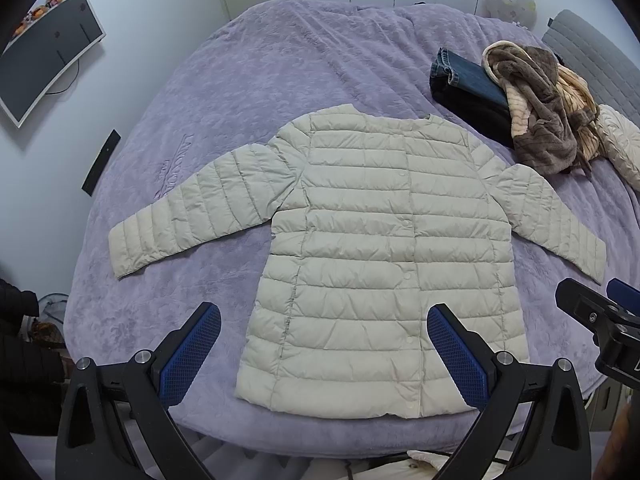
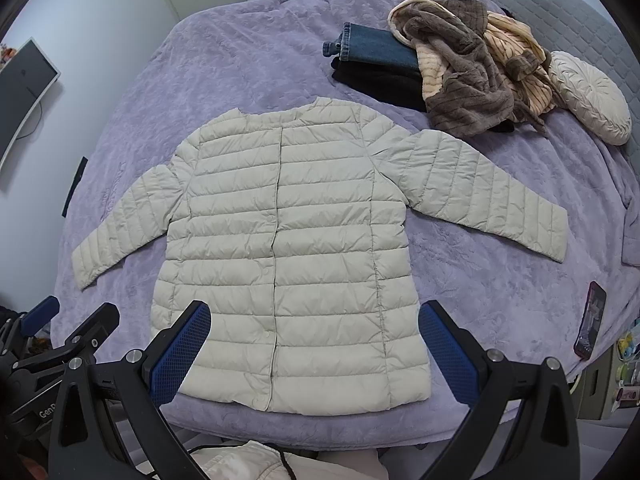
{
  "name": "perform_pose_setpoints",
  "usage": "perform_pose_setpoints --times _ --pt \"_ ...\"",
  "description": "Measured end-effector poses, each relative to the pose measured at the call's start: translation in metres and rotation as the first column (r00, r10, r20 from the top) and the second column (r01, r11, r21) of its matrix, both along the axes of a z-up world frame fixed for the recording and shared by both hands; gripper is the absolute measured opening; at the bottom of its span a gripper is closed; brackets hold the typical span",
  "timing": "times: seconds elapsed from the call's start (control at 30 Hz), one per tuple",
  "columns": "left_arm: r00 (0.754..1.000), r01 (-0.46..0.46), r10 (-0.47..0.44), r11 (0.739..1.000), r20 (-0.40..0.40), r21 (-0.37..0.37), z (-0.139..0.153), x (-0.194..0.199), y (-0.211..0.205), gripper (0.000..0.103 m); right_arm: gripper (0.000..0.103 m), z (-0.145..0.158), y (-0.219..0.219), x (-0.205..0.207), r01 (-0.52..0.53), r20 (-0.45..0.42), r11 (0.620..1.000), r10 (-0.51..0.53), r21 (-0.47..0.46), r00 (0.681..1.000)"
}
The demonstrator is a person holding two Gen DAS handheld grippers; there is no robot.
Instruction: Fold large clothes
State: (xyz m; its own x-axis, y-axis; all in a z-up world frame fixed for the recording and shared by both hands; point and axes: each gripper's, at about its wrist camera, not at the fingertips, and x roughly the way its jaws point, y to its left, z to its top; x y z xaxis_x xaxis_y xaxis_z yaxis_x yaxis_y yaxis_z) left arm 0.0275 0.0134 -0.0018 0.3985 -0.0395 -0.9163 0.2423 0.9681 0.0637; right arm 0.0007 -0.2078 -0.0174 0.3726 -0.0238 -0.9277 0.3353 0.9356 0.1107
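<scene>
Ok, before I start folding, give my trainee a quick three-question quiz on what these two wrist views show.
1. True or false: the beige puffer jacket lies flat on the purple bedspread with both sleeves spread out.
2. Multiple choice: the left tongs and right tongs are A) shut on the hem, B) open and holding nothing, C) shut on a sleeve.
3. Fill in: the folded jeans sit partly under a brown fleece ____.

Key: 1 true; 2 B; 3 robe.

monitor (image 1: 48, 52) on wall | round pillow (image 2: 592, 96) | phone (image 2: 591, 320) on purple blanket (image 2: 248, 60)
</scene>
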Motion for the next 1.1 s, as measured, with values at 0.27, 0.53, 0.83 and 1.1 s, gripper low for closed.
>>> perform_pose_setpoints --times 0.27,0.53,0.83,1.1 --pt "1.000 -0.006 0.006 1.000 0.000 0.003 -0.0012 0.0007 0.0009 0.103 0.103 0.0002 0.0003 0.0006 -0.001 -0.004 1.000 0.001 0.000 1.000" --pt "1.000 -0.007 0.007 1.000 0.001 0.008 -0.0024 0.0010 0.0017 0.103 0.103 -0.0011 0.0034 0.0009 -0.003 -0.014 1.000 0.003 -0.008 1.000" --pt "1.000 -0.007 0.007 1.000 0.002 0.010 -0.0038 -0.0001 0.0040 0.103 0.103 -0.0010 0.0037 0.0007 -0.005 -0.017 1.000 0.005 -0.009 1.000" --pt "1.000 -0.008 0.008 1.000 0.003 0.012 -0.0046 -0.0009 0.0052 0.103 0.103 -0.0010 0.0050 0.0005 -0.007 -0.018 1.000 0.006 -0.010 1.000"
